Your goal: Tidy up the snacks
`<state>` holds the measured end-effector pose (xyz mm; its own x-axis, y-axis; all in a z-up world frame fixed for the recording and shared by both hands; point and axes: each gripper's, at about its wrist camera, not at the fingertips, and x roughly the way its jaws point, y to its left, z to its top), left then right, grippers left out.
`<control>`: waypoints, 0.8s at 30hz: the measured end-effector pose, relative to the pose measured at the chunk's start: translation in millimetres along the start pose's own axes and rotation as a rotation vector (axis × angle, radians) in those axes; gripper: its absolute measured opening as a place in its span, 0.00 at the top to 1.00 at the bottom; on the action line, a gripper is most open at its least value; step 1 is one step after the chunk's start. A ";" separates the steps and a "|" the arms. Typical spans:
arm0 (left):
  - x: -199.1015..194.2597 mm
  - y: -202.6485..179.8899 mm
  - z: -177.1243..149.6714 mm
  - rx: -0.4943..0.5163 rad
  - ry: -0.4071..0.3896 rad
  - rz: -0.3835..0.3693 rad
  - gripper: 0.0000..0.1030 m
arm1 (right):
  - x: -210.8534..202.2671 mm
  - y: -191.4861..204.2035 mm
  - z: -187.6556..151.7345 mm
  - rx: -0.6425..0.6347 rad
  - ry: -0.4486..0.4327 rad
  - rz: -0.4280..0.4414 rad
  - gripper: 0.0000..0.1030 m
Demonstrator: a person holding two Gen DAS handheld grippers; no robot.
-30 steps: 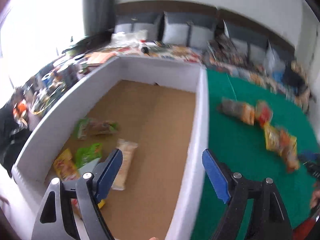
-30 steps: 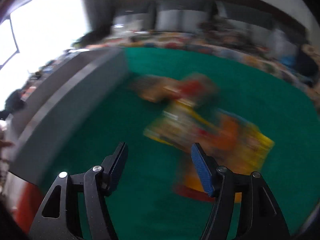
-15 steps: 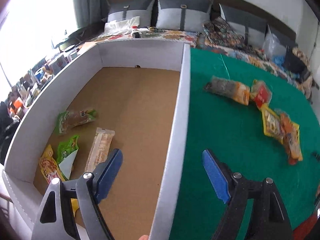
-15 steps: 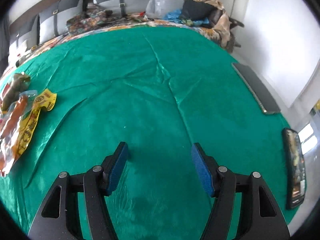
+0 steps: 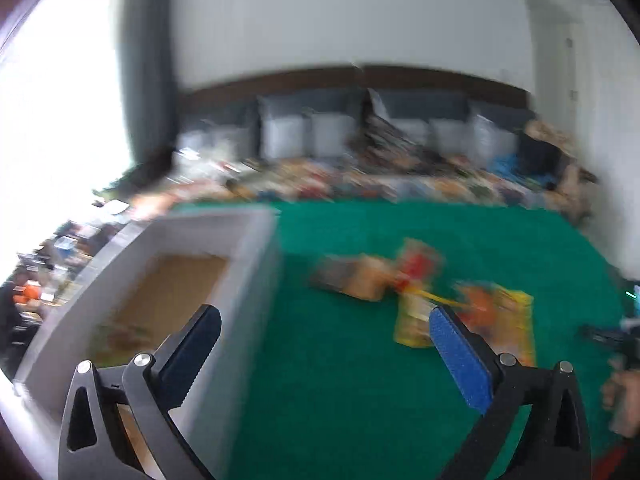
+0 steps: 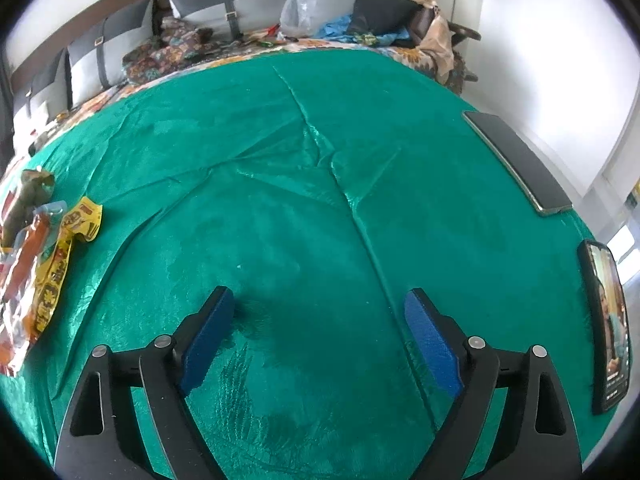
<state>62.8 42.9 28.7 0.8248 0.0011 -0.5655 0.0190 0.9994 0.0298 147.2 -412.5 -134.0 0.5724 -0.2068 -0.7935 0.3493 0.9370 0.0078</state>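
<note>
Left gripper [image 5: 324,332]: fingers [image 5: 460,364] spread wide and opening, nothing between them. Below the gap lies bare green cloth [image 5: 340,380]. The left finger stands in front of the right wall of a white box [image 5: 248,280], whose brown cardboard floor shows at left. A snack packet [image 5: 120,334] lies inside the box near its near-left corner; blur prevents identification.

Right gripper [image 6: 316,332]: fingers [image 6: 430,344] wide apart and opening, nothing between them. They point down at bare green cloth [image 6: 320,200], which is creased in a line running from far centre toward the right finger.

Loose snack packets [image 5: 424,292] lie in a cluster on the green cloth, right of the box and just beyond the left gripper's right finger: a brownish packet farthest left, a red one beside it, yellow and orange ones nearer. The left wrist view is motion-blurred, so the labels are unreadable. In the right wrist view the same group [image 6: 36,264] sits at the far left edge, well apart from the right gripper.

Two phones lie near the right edge of the cloth: a dark phone [image 6: 520,164], face down, farther off, and a lit phone [image 6: 608,328] nearer. Grey cushions [image 6: 228,4] line the far wall behind the clutter.
</note>
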 end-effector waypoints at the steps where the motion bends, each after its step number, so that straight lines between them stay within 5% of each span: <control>1: 13.4 -15.9 -8.8 0.003 0.056 -0.055 0.00 | -0.1 -0.3 0.0 0.000 0.000 0.000 0.13; 4: 52.1 -47.4 -36.9 0.036 0.186 -0.128 0.00 | 0.0 -0.1 0.1 0.000 0.000 0.000 0.13; 10: 129.4 -65.8 -75.9 0.046 0.371 -0.124 0.00 | -0.1 0.0 0.1 -0.001 0.000 0.001 0.13; 24: 156.2 -46.9 -84.7 0.015 0.352 -0.065 0.00 | 0.3 0.7 0.4 0.000 0.000 0.002 0.12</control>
<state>142.9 -0.8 -130.8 0.5762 -0.0479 -0.8159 0.0757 0.9971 -0.0051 147.9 -412.0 -133.9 0.5735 -0.2046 -0.7932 0.3477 0.9376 0.0095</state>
